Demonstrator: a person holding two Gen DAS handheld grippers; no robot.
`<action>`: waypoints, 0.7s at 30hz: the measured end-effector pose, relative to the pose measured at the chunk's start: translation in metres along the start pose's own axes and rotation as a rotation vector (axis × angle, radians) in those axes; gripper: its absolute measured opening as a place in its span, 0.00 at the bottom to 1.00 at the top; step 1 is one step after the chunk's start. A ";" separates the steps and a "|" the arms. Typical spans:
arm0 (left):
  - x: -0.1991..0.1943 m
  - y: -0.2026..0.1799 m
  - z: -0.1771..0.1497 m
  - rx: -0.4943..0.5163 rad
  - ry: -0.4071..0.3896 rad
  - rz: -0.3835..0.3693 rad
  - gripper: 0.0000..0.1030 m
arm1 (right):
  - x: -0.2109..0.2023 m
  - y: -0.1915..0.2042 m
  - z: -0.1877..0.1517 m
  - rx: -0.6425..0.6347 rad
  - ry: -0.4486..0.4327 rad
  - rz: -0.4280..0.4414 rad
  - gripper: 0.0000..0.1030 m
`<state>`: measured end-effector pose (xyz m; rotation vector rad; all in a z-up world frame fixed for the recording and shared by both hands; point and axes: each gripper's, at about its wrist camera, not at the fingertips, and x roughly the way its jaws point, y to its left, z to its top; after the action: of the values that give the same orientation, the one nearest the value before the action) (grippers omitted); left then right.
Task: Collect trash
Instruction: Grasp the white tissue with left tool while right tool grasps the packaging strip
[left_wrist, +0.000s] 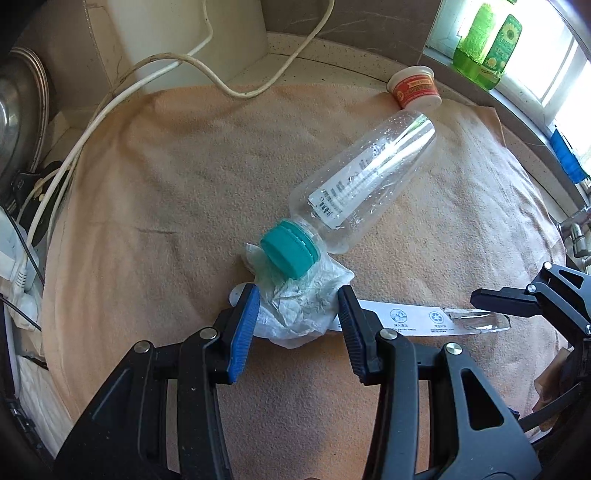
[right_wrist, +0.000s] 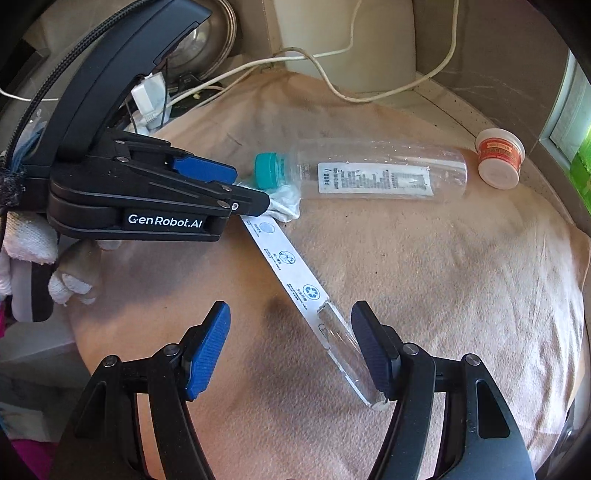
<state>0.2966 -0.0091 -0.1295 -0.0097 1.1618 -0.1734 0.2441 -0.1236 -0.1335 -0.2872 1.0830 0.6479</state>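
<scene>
- While litter lies scattered over a peach towel (left_wrist: 155, 177) on a kitchen counter, the left gripper (left_wrist: 297, 308) is lowered around a crumpled white tissue (left_wrist: 299, 314), its blue pads parted on either side of the wad and, as far as can be seen, not yet pinching it.
- An empty clear bottle (left_wrist: 369, 184) lies on its side, its teal cap (left_wrist: 290, 253) resting on the tissue's far edge, so lifting the tissue would likely nudge the bottle.
- A long white paper strip (right_wrist: 291, 269) with a clear plastic end runs from under the tissue toward the right gripper (right_wrist: 290, 347).
- That gripper hangs wide open and empty, one pad just beside the strip's clear end, seemingly poised to take it.
- A small red-labelled tub (right_wrist: 498, 157) sits just beyond the bottle's base near the towel's corner, untouched.
- White cables (left_wrist: 110, 99) trail along the towel's back edge, well apart from both tools.
</scene>
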 end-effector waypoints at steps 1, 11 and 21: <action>0.002 0.002 0.000 -0.002 0.003 -0.007 0.43 | 0.003 0.000 0.001 -0.003 0.003 0.000 0.65; 0.004 0.011 -0.001 -0.033 0.000 -0.065 0.20 | 0.025 0.001 0.011 -0.042 0.018 -0.028 0.65; -0.007 0.014 -0.006 -0.009 -0.023 -0.050 0.04 | 0.029 0.000 0.012 -0.059 0.019 -0.049 0.31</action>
<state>0.2905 0.0062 -0.1267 -0.0485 1.1399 -0.2123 0.2617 -0.1076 -0.1541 -0.3702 1.0729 0.6349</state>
